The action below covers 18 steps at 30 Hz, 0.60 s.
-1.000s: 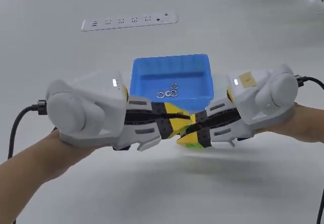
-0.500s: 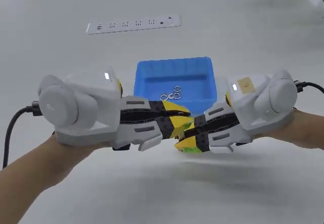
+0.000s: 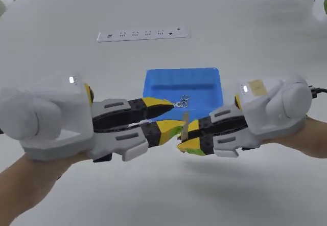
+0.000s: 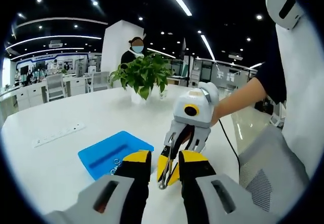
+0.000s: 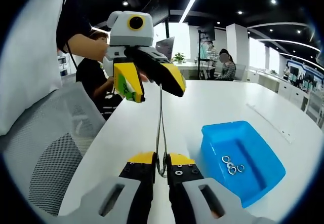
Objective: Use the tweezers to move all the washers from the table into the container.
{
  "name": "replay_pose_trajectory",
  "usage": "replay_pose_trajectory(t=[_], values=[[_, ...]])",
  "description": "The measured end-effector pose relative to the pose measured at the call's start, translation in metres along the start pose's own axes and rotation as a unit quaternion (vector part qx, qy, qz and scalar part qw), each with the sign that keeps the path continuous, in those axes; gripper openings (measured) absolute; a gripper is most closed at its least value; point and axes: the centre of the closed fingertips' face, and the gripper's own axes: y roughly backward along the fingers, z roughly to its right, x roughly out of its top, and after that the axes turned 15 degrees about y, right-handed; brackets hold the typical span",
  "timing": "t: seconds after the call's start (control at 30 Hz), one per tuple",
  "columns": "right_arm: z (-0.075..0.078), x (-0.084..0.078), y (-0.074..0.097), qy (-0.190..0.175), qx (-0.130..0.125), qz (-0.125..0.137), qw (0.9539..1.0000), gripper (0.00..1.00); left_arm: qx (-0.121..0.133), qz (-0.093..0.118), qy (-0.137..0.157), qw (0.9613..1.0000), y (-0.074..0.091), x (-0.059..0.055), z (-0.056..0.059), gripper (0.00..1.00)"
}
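right hand-held gripper (image 5: 161, 161): clamped on tweezers (image 5: 160, 127)
left hand-held gripper (image 5: 150, 78): jaws apart around tweezers' tip
washers (image 5: 232, 166): in blue container (image 5: 259, 181) on desk (image 5: 212, 102)

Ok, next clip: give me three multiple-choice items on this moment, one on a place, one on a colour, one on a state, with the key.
1. Where do the washers lie?
A on a plate
B in the container
C in a glass jar

2. What colour is the container?
A blue
B red
C white

3. What is the right gripper doing?
A standing open with nothing in it
B shut on a washer
C shut on the tweezers

Key: 1 B, the rings rest on its bottom; 2 A, its walls and bottom are blue; 3 C, its fingers pinch the tweezers' near end.
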Motion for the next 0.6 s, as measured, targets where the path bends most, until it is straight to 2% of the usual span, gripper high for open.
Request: replay_pose_trajectory(t=[0.1, 0.23, 0.33, 0.4, 0.5, 0.6], values=[[0.004, 0.012, 0.006, 0.014, -0.005, 0.001, 0.9999, 0.09, 0.024, 0.004, 0.008, 0.9997, 0.011, -0.003, -0.004, 0.33], [0.009, 0.02, 0.014, 0.033, -0.007, -0.005, 0.9994, 0.09, 0.042, 0.014, 0.017, 0.9989, 0.022, -0.006, -0.005, 0.43], [0.022, 0.029, 0.023, 0.043, -0.021, -0.001, 0.9989, 0.09, 0.058, 0.028, 0.025, 0.9976, 0.032, -0.009, -0.005, 0.49], [0.032, 0.037, 0.029, 0.05, -0.033, 0.004, 0.9982, 0.09, 0.074, 0.037, 0.032, 0.996, 0.037, -0.01, -0.009, 0.56], [0.048, 0.043, 0.034, 0.072, -0.048, -0.002, 0.9962, 0.09, 0.102, 0.037, 0.048, 0.993, 0.045, -0.014, -0.018, 0.67], [0.065, 0.052, 0.038, 0.07, -0.065, 0.014, 0.9953, 0.09, 0.111, 0.044, 0.047, 0.9918, 0.049, -0.012, -0.021, 0.71]])
